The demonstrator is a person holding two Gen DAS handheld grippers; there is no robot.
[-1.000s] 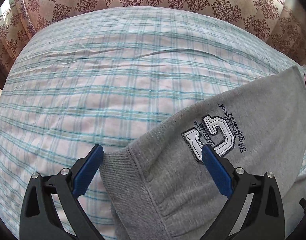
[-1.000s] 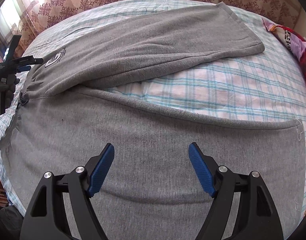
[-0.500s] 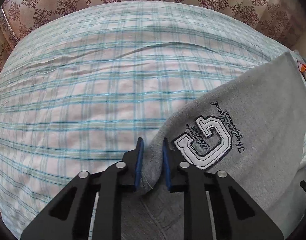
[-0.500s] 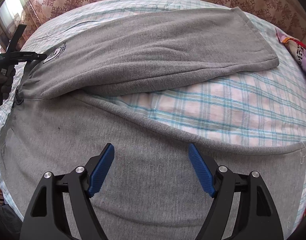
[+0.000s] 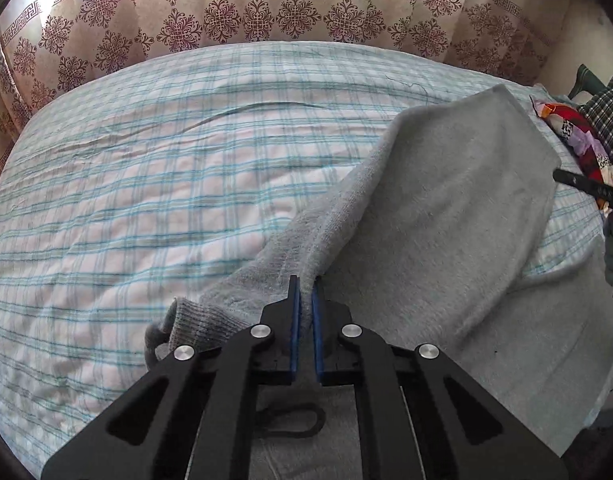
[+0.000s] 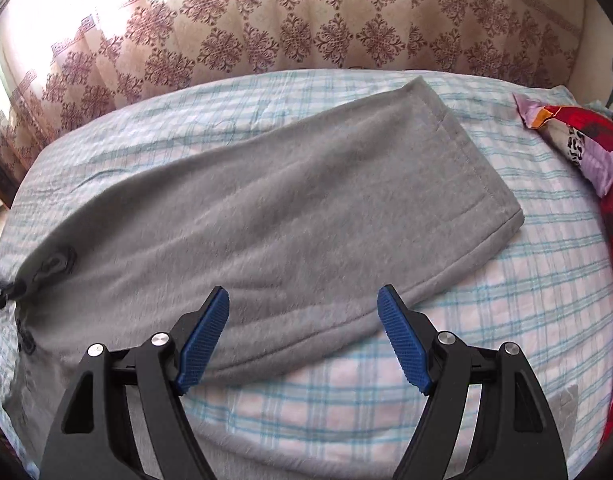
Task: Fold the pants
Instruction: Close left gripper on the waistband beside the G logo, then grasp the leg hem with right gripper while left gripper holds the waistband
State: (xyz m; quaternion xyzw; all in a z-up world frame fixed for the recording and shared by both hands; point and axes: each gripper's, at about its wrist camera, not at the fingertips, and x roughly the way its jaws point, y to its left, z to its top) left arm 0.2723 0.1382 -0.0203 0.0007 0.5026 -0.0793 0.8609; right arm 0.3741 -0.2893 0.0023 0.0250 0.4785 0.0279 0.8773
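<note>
The grey sweatpants (image 5: 446, 208) lie on a bed covered by a teal-and-white plaid sheet (image 5: 146, 184), with a patterned maroon-and-cream curtain (image 5: 266, 4) hanging behind it. In the left wrist view the left gripper (image 5: 304, 296) has its jaws pressed together on a pinched ridge of the grey fabric near the waist, and the cloth rises from that pinch and runs off toward 2 o'clock, where one leg ends in a hemmed cuff. The ribbed waistband (image 5: 194, 320) droops at 9 o'clock of the jaws, and a dark drawstring loop (image 5: 294, 424) shows beneath the gripper body. In the right wrist view the right gripper (image 6: 302, 336) hovers with its blue-padded jaws wide apart and nothing between them, above the near edge of the grey leg (image 6: 266, 216), which stretches from 9 o'clock up to a cuff at 2 o'clock. A bright red, purple and orange patchwork cloth (image 6: 586, 140) lies at the bed's edge at 3 o'clock, apart from the pants.
</note>
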